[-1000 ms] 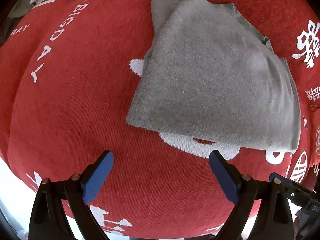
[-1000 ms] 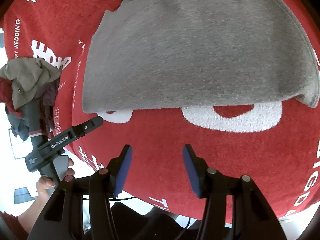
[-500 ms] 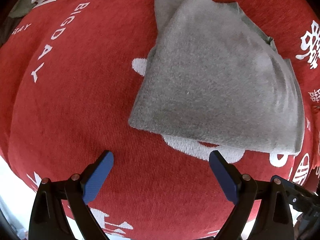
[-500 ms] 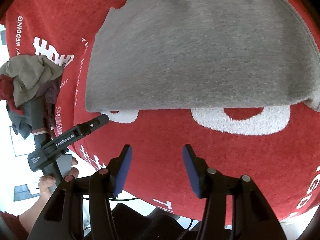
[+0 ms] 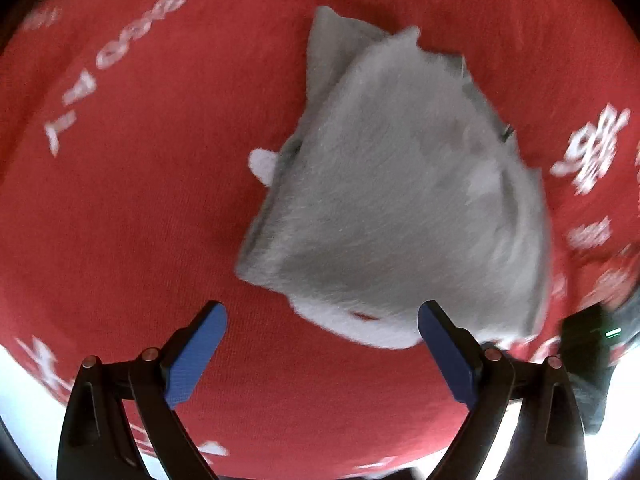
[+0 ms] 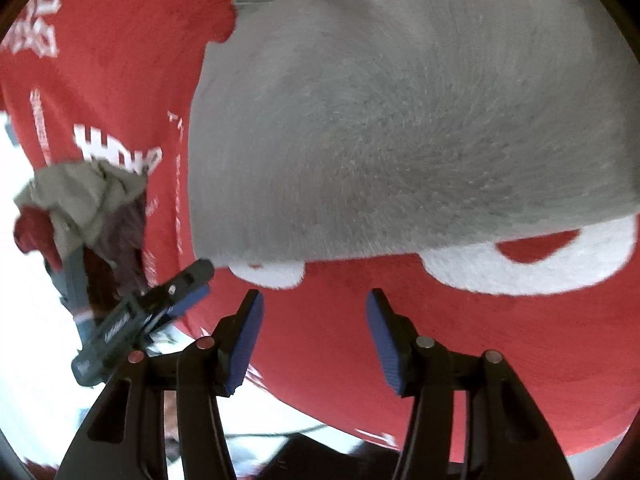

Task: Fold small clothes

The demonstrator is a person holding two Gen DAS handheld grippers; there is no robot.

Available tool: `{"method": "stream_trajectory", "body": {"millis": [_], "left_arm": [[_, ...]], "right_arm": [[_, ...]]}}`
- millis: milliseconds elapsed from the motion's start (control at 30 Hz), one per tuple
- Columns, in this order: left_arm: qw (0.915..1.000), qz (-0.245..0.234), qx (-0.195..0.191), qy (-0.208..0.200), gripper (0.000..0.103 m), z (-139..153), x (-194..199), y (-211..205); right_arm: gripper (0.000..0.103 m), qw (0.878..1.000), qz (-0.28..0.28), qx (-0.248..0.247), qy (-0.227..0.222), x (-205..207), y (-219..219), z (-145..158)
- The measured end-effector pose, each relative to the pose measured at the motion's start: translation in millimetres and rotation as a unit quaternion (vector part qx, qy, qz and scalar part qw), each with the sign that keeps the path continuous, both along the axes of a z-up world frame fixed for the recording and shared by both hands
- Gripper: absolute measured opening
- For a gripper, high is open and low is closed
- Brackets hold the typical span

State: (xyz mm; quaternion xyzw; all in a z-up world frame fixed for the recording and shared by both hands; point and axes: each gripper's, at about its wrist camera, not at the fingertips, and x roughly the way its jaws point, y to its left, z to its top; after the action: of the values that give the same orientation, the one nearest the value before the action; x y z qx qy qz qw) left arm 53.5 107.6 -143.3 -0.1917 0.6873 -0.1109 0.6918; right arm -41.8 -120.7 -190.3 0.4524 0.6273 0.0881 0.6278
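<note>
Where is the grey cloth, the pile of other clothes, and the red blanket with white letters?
grey cloth (image 6: 400, 128), right wrist view, middle of its top layer.
pile of clothes (image 6: 80, 200), right wrist view, the crumpled beige piece on top.
red blanket (image 5: 140, 200), left wrist view, a bare red patch left of the cloth.

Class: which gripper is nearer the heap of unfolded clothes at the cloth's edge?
Left. The left gripper reaches in just below the heap of unfolded clothes; the right gripper sits further along, facing the grey garment.
</note>
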Motion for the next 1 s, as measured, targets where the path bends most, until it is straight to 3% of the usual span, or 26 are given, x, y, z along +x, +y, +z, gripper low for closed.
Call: {"method": "stream_trajectory", "body": {"millis": [67, 133, 367, 433, 467, 500, 667, 833, 1000], "left_arm": [[0.9978, 0.042, -0.05, 0.012, 0.096, -5, 1, 9], [0.9953, 0.061, -0.074, 0.016, 0.096, -8, 0, 12], [0.9906, 0.064, -0.116, 0.033, 0.096, -15, -1, -4], [0.9885, 0.073, -0.128, 0.035, 0.096, -16, -3, -3], [0.9874, 0.078, -0.133, 0.035, 0.097, -17, -2, -4], [0.9866, 0.082, -0.137, 0.036, 0.096, -17, -4, -1], [0.979, 0.114, -0.166, 0.03, 0.097, -18, 6, -8], [0.9801, 0.12, -0.158, 0.009, 0.097, -16, 23, -21], [0.9913, 0.089, -0.091, -0.032, 0.096, -6, 40, -43]], "right_arm": [[0.058, 0.999, -0.033, 0.027, 0.003, 2, -1, -8], [0.058, 0.997, -0.065, 0.051, 0.005, 5, -2, -14], [0.059, 0.985, -0.131, 0.11, 0.02, 8, -1, -32], [0.048, 0.984, -0.138, 0.111, 0.017, 11, -1, -32], [0.026, 0.985, -0.137, 0.107, 0.015, 13, -5, -31], [0.01, 0.986, -0.137, 0.1, 0.009, 16, -5, -29], [0.01, 0.986, -0.119, 0.105, -0.049, 23, -12, -3], [0.01, 0.991, -0.07, 0.088, -0.067, 25, -8, 13], [0.01, 0.995, -0.043, 0.07, -0.059, 28, -2, 8]]}}
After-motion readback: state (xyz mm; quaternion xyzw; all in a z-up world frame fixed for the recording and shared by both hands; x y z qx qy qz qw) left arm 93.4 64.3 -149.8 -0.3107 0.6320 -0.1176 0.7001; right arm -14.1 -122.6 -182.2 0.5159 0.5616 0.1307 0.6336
